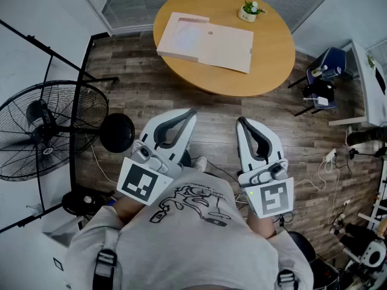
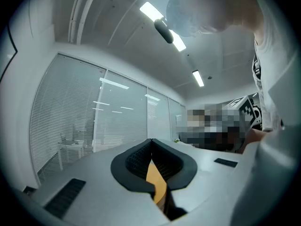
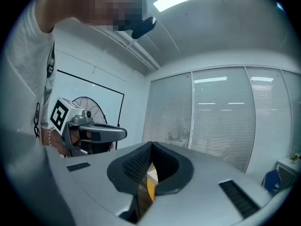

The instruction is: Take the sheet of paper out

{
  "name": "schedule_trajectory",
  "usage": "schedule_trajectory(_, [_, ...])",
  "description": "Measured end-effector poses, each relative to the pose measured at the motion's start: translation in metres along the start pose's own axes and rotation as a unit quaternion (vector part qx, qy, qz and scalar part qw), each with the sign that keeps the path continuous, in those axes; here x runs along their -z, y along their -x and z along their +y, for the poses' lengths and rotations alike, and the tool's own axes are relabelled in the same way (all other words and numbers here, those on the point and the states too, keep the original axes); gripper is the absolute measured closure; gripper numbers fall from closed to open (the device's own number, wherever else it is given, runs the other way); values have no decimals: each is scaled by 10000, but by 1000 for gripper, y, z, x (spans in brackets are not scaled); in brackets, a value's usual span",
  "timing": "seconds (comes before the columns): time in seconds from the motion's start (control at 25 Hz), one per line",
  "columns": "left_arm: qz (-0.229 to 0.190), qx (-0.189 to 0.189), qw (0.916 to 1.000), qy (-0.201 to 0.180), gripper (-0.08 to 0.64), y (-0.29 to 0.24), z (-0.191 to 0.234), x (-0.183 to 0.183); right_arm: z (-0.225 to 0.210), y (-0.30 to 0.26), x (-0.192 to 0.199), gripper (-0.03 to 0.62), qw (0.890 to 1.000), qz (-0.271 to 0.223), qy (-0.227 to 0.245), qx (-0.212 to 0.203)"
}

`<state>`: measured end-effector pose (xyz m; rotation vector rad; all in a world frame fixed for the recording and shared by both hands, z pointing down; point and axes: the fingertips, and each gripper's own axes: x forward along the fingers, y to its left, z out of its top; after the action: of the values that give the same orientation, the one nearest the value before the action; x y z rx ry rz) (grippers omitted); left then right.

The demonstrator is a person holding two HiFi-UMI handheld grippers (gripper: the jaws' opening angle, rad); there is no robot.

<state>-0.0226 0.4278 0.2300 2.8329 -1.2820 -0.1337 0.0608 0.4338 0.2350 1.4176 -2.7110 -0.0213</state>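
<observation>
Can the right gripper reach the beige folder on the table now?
Probably not yet: the right gripper, shut, is near the person's body, with floor between it and the folder. Nothing seems to block the way.

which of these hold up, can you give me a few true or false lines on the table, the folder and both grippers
1. The flat beige cardboard folder lies on the round wooden table. True.
2. The right gripper holds a sheet of paper. False: its jaws are shut on nothing, short of the table.
3. The small plant in a white pot stands on the table beside the folder, not on it. True.
4. The left gripper touches the folder. False: it is close to the person's body, over the floor, with its jaws shut and empty.
5. The black floor fan stands at the right of the head view. False: it stands at the left.
</observation>
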Motion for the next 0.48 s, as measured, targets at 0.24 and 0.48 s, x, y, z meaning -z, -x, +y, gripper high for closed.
schedule_trajectory(0.24, [22,3,10000,11,540,-14,14,0,-10,-18,-1,584,10000,15,-2,2])
schedule_trajectory(0.48, [20,31,10000,13,540,-28,31,1,-18,-36,0,584,10000,44,-26,38])
